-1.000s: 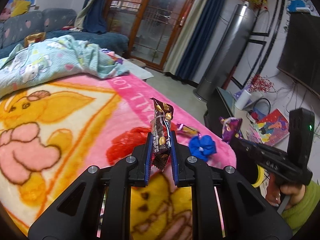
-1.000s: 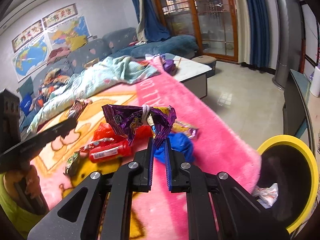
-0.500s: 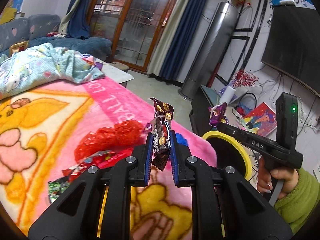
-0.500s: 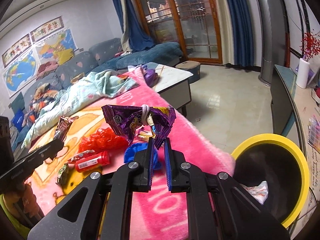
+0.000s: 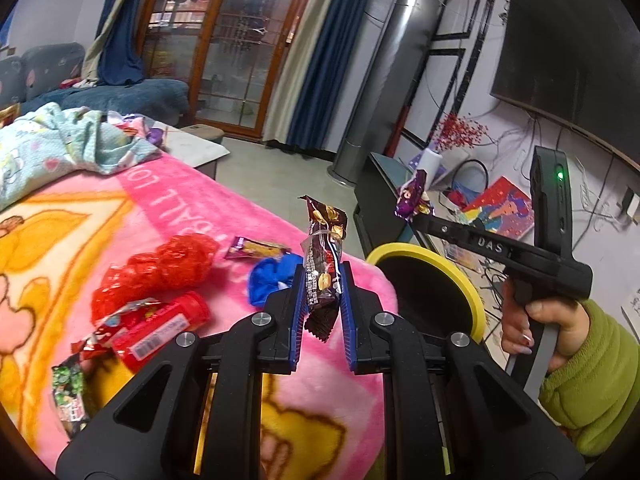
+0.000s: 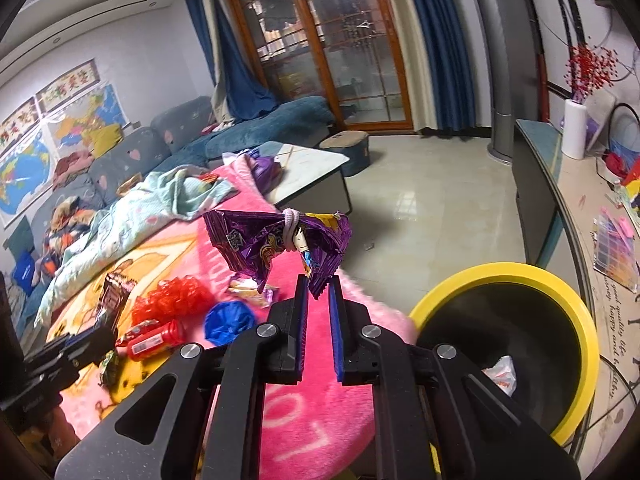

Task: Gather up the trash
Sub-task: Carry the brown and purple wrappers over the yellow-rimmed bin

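Observation:
My left gripper (image 5: 323, 280) is shut on a dark brown snack wrapper (image 5: 324, 256) and holds it upright over the pink blanket's edge. My right gripper (image 6: 318, 292) is shut on a crumpled purple wrapper (image 6: 276, 236) tied with a hair band; it also shows in the left wrist view (image 5: 412, 198), above the bin. The black bin with a yellow rim (image 6: 576, 304) (image 5: 476, 304) stands on the floor beside the bed, just right of both grippers. White trash (image 6: 500, 374) lies inside it.
On the pink blanket (image 5: 168, 208) lie a red plastic bag (image 5: 160, 268), a red tube (image 5: 160, 332), a blue bag (image 5: 272, 276), a small purple wrapper (image 5: 256, 246) and a green wrapper (image 5: 70, 392). A dark TV cabinet (image 6: 536, 200) stands behind the bin.
Both grippers have swung right, away from the blanket's middle and towards the bin, each still holding its wrapper. The right gripper now reaches over the bin.

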{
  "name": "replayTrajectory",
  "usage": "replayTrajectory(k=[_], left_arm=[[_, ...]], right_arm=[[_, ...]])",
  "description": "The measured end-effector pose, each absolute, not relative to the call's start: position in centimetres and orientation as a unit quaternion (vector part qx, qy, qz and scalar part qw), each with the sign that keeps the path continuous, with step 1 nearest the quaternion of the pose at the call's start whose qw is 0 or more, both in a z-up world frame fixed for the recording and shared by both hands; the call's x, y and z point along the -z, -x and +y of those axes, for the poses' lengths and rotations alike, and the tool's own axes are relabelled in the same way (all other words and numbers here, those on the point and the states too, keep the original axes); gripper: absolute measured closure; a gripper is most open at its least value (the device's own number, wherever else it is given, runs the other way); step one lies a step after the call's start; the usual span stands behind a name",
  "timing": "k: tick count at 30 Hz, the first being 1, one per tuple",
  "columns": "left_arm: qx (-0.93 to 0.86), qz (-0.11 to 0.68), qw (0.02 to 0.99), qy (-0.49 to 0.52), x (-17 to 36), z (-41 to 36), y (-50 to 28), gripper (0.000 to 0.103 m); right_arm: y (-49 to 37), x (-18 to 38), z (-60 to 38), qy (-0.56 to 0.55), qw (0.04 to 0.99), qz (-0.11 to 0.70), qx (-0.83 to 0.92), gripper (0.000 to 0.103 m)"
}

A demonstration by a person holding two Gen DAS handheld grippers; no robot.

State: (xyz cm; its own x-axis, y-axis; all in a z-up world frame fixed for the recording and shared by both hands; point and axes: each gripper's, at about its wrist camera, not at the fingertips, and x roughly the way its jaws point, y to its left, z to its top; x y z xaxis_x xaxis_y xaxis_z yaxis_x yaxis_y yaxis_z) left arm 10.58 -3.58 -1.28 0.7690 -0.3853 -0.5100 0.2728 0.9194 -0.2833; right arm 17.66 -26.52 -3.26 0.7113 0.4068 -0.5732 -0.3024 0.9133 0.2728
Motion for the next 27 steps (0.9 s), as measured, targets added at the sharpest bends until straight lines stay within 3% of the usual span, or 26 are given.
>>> replayTrajectory(k=[27], left_arm=[[0.282,0.309,0.908,0.031,2.8,-14.4,-12.9,0.092]], right_arm=[[-18.3,5.2,-36.9,-0.141,0.931,0.330,-0.066,0.093]])
